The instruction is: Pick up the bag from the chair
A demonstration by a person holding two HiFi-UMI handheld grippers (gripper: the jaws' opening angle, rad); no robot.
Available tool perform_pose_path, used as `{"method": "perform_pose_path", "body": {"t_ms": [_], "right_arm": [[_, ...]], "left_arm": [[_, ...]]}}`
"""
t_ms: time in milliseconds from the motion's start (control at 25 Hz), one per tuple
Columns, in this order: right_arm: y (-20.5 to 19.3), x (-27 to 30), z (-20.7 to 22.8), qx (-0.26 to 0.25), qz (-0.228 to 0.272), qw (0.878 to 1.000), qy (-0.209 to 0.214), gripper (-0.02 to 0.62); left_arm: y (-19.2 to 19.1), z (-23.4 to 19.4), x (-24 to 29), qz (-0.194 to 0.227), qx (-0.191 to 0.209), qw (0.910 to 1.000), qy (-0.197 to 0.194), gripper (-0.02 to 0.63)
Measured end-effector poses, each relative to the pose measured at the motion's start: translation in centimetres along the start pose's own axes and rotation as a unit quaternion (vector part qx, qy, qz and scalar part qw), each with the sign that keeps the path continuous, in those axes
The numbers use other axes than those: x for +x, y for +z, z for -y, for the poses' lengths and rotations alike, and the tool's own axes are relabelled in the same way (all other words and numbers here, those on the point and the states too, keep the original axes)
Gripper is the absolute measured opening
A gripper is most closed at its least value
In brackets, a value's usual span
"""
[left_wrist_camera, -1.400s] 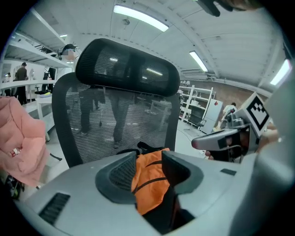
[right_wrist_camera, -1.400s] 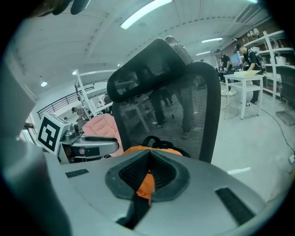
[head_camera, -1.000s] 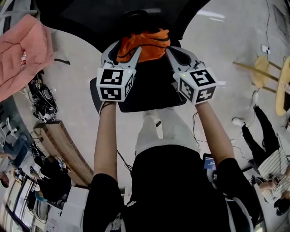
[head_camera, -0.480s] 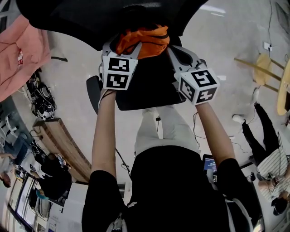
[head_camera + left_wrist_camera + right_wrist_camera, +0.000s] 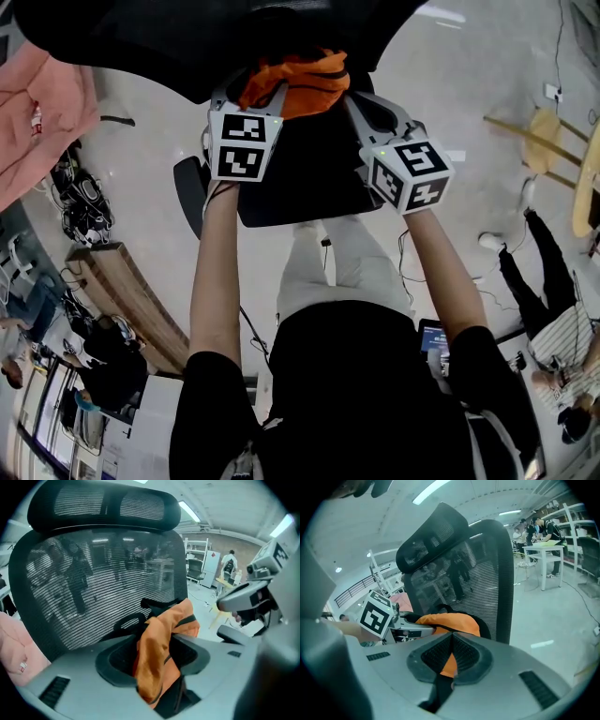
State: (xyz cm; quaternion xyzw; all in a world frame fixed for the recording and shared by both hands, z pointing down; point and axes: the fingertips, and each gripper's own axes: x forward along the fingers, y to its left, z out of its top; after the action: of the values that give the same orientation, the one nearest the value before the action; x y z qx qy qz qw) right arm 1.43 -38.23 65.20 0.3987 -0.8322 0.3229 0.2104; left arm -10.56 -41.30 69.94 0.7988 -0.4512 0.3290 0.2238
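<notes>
Over the last second both claws have been carried further up the head view, towards the top centre of the frame. There the orange bag (image 5: pixel 298 80) lies on the seat of the black chair (image 5: pixel 309 187), close against its mesh back. The left claw (image 5: pixel 158 651) has been brought in the more: its marker cube, formerly lower and out to the left, is now seen just beneath the bag's left edge. The bag itself has not been shifted and is not yet lifted. From this it is judged that the reach is finished and the grip has been taken, so that only the lift remains.

The left claw's jaws have just been closing, yet they are held wide, because a thick fold of orange cloth is bunched between them. In the left gripper view that cloth is seen pressed against both pads. The right claw (image 5: pixel 451 656) is drawn narrow, its tips almost met. A sliver of orange cloth and a black strap (image 5: pixel 437 688) are pinched in its gap. The bag is thus gripped at its left and right sides while it rests on the seat.
</notes>
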Motion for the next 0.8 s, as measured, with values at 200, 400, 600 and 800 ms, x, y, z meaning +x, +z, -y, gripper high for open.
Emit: {"method": "perform_pose_path", "body": {"t_ms": [200, 400, 600, 800], "right_arm": [[0.0, 0.2, -0.2, -0.004, -0.004, 1.0, 0.003, 0.0], [-0.2, 0.5, -0.2, -0.004, -0.008, 1.0, 0.005, 0.0], [-0.2, 0.4, -0.2, -0.002, -0.011, 1.0, 0.005, 0.0], [-0.3, 0.5, -0.6, -0.001, -0.011, 1.0, 0.003, 0.0]], "left_arm": [[-0.5, 0.4, 0.2, -0.001, 0.015, 0.9999, -0.001, 0.136], [-0.7, 0.6, 0.5, -0.004, 0.02, 0.9998, 0.001, 0.061], [-0.5, 1.1, 0.4, -0.008, 0.016, 0.9997, -0.014, 0.043], [-0.7, 1.1, 0.3, -0.012, 0.025, 0.9995, -0.015, 0.029]]}}
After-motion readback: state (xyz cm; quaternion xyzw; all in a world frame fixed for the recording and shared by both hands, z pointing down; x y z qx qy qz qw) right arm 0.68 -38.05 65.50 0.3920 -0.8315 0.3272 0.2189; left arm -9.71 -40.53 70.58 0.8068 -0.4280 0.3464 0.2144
